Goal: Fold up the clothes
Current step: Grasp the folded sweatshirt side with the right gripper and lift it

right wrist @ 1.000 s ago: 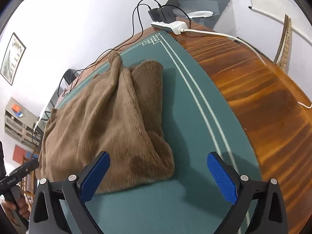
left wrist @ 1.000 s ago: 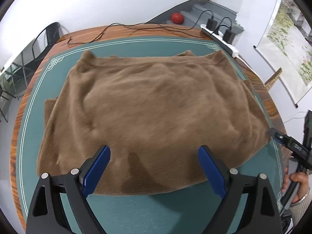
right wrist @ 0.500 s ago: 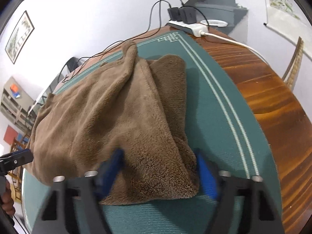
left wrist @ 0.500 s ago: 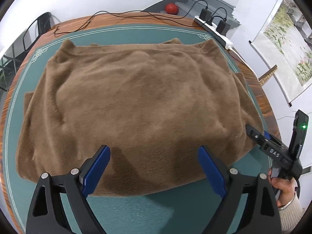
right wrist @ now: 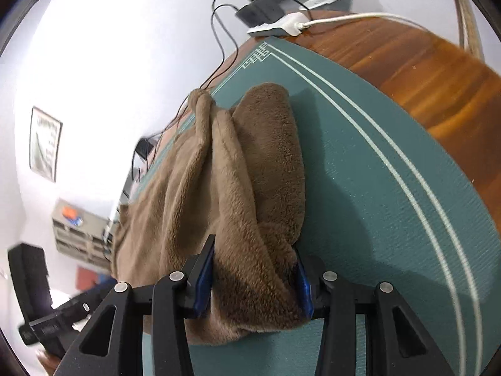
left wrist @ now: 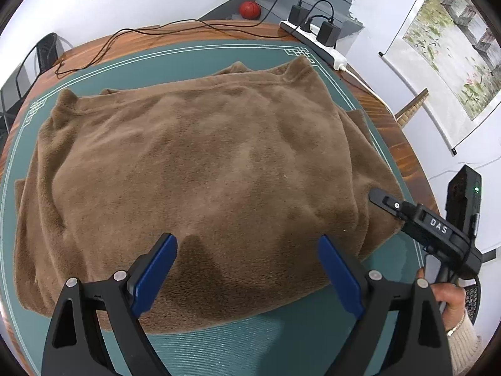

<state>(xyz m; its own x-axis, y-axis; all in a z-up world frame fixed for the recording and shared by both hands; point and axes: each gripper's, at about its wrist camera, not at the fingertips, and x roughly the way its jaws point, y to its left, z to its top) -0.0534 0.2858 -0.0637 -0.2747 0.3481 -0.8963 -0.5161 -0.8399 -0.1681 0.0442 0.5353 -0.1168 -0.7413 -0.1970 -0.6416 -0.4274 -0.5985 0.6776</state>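
Observation:
A brown fleece garment lies spread flat on the green mat. My left gripper hovers open over its near edge, blue pads wide apart and holding nothing. In the right wrist view the garment's near right corner is bunched between the blue pads of my right gripper. Its jaws are closing and the pads press into the fleece. The right gripper's black body shows at that corner, held by a hand.
The mat covers a round wooden table. A white power strip with black chargers and trailing cables sits at the far edge. A red ball lies beyond, and a scroll painting hangs on the right wall.
My right gripper went from wide open beside the corner to closed around the bunched fleece, dropping lower. The left gripper drifted along the near edge, staying open.

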